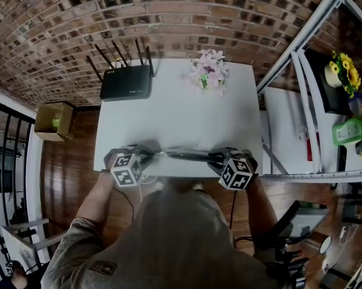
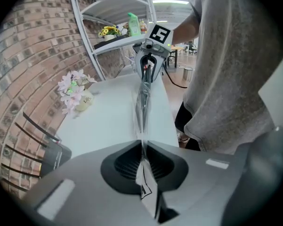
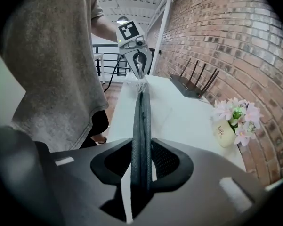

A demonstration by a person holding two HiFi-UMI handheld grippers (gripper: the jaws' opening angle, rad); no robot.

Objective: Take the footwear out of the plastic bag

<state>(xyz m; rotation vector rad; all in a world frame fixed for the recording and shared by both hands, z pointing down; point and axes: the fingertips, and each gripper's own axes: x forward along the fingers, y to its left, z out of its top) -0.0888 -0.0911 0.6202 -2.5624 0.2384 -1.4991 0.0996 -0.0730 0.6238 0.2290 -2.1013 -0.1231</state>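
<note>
While the left gripper (image 2: 142,166) is clenching tight on a thin clear edge of the bag (image 2: 142,108), the film is running taut from its jaws along the near edge of the counter (image 1: 174,110). A small printed tag is sitting at the pinch. I can't tell whether the bag is resting on the counter or being held just above it.

Further right, the footwear (image 3: 142,121) is lying inside that stretched line. It is dark, flat and seen edge-on, with a textured sole. The right gripper (image 3: 141,168) is grasping its near end, pads pressing on both faces of the thin sole. I can't tell whether film is lying between pads and sole.

Handling, as a judgement: the footwear is looking light, bendy and rubbery, so the textured faces are likely giving good bite. Gripping across the thin end, as here, is suiting it. The bag is looking flimsy and slick and is likely stretching or tearing before it is sliding. A gathered fold or seam is likely holding better than a single layer. Risk: the film slipping out of the left pinch, or the sole flexing and dragging the bag along.
</note>
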